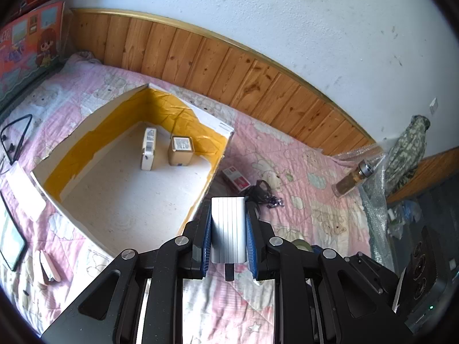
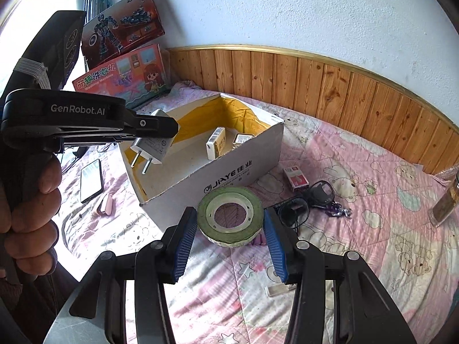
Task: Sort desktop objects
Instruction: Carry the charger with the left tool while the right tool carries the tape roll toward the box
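I hold the charger (image 1: pixel 228 229) clamped in the left gripper (image 1: pixel 228 230), just beside the box (image 2: pixel 229 169) rim. The right gripper (image 2: pixel 231 223) sits open around the tape roll (image 2: pixel 230 216), near the box front. Next: carry the charger over the rim and release it beside the 2 cartons (image 1: pixel 165 149).

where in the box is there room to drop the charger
Box floor is bare in front, toward the left claw holding the charger. Crowded only at the far corner, where two small cartons stand.
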